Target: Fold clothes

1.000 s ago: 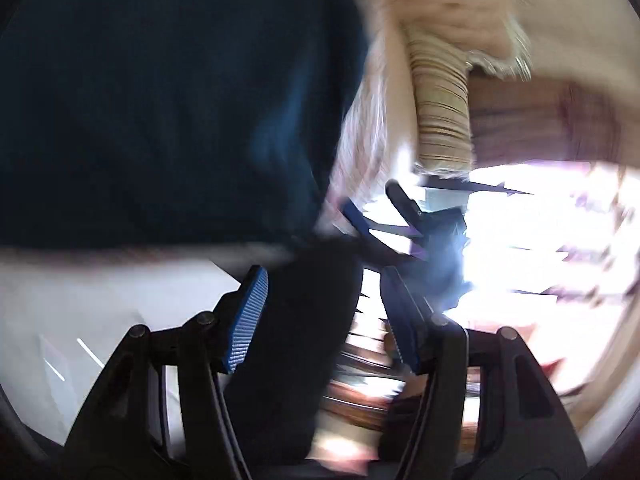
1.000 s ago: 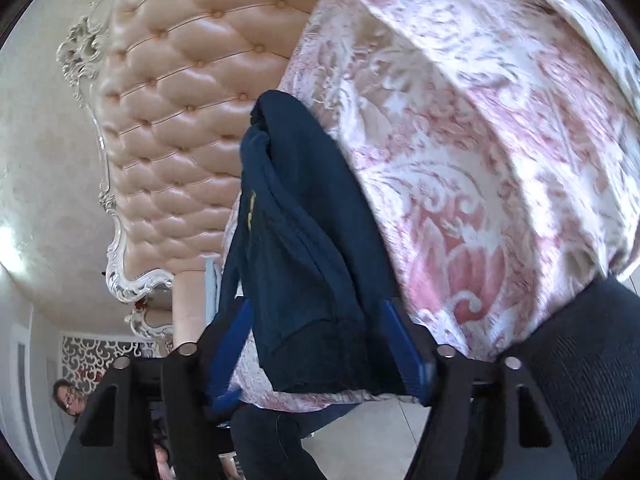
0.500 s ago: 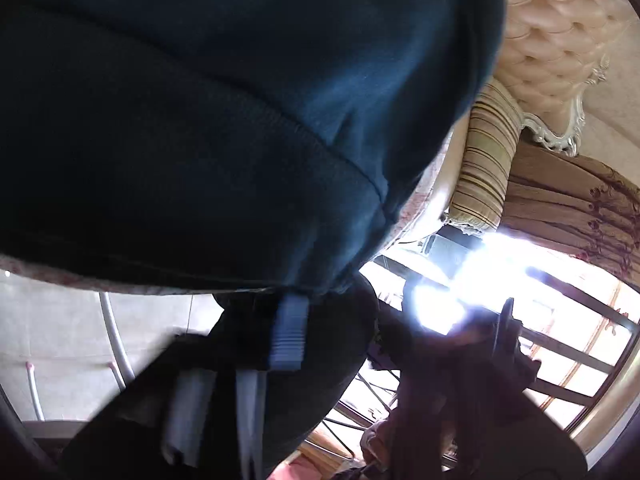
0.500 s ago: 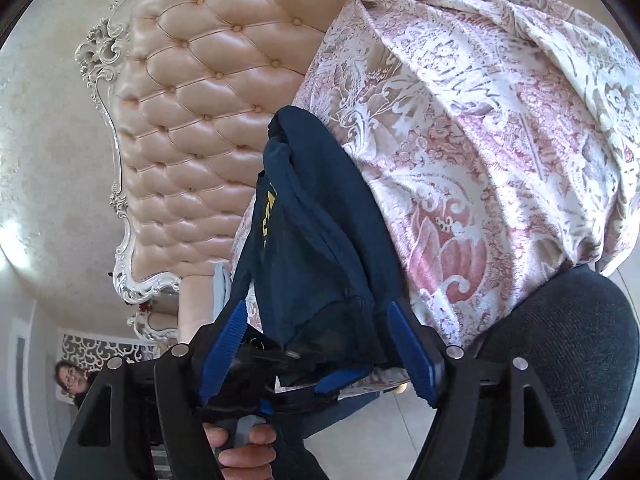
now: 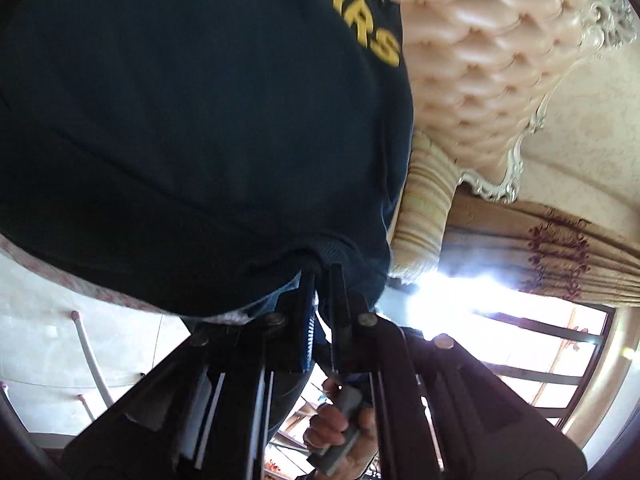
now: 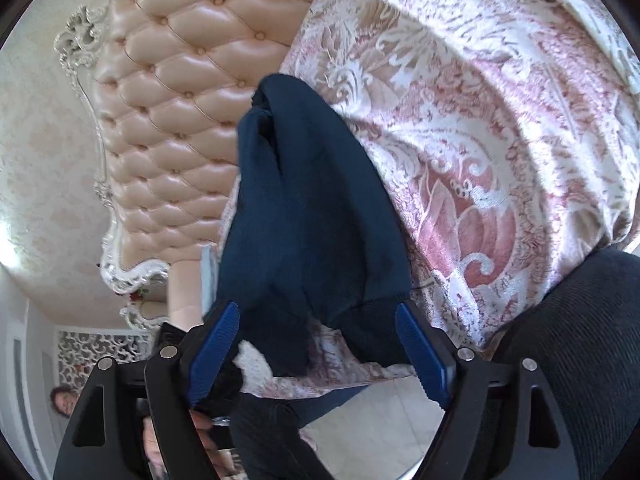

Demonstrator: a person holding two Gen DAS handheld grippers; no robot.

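Pinching the bottom edge of the navy sweatshirt (image 5: 192, 128), my left gripper (image 5: 322, 280) has its two fingers pressed nearly together at the lower middle of the left wrist view, with a bunched fold of the dark cloth caught at their tips. From there the garment spreads up and fills the upper left of the frame, yellow letters (image 5: 368, 36) showing near the top. Below the fingers, at the bottom middle, I see a hand (image 5: 340, 436) wrapped around a grey handle.

My right gripper (image 6: 318, 338) stands with its blue-padded fingers (image 6: 214, 350) spread wide across the lower part of the right wrist view. A hanging part of the same sweatshirt (image 6: 304, 216) drops down the middle of the frame and ends between the two pads; I cannot tell whether it touches either one. The cloth lies against the pink-and-white patterned bedspread (image 6: 480, 152) that covers the upper right, while the tufted headboard (image 6: 172, 120) fills the upper left, with its carved white frame (image 6: 104, 200) along the left edge.
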